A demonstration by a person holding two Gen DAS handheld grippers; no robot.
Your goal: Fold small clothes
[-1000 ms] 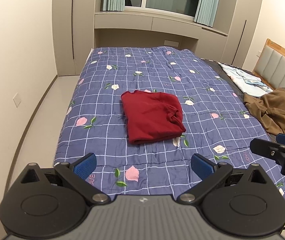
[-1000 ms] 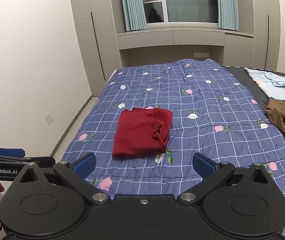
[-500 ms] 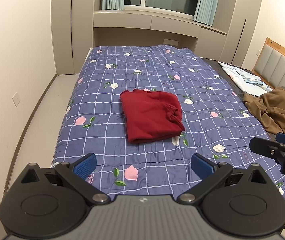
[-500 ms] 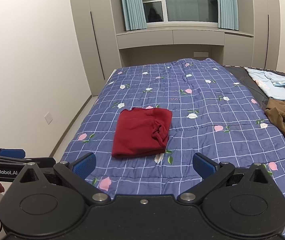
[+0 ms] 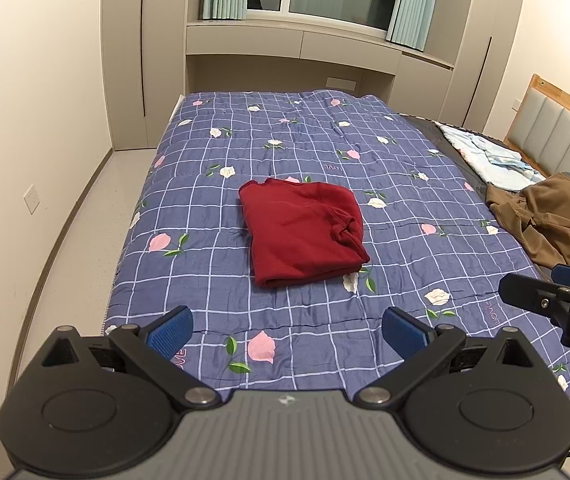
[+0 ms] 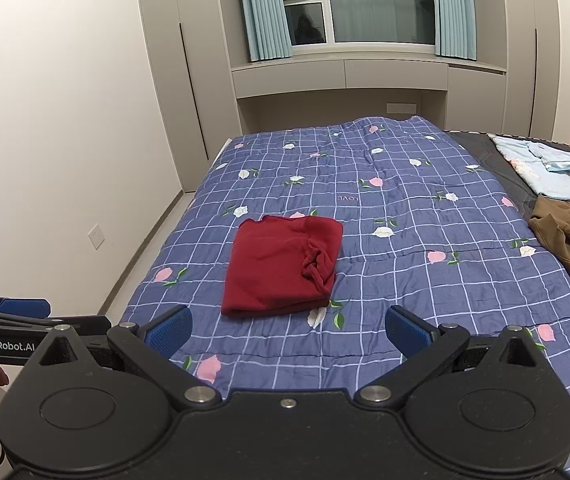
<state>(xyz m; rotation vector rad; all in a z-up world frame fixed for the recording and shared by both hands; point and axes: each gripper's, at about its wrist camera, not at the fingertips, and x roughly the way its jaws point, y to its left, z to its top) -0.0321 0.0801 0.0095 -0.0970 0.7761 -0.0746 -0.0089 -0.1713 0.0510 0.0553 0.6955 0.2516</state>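
Both my left gripper point(image 5: 287, 330) and right gripper point(image 6: 289, 330) gape empty; red sweater point(image 5: 303, 232) looks soft, light, floppy, so I'd pinch its 2 near corners.

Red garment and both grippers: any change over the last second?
Almost none. Both cameras drift very slightly; the red garment stays folded in the same spot on the quilt. Nothing was gripped or released: left gripper and right gripper stay open, off the fabric. The brown garment is unmoved.
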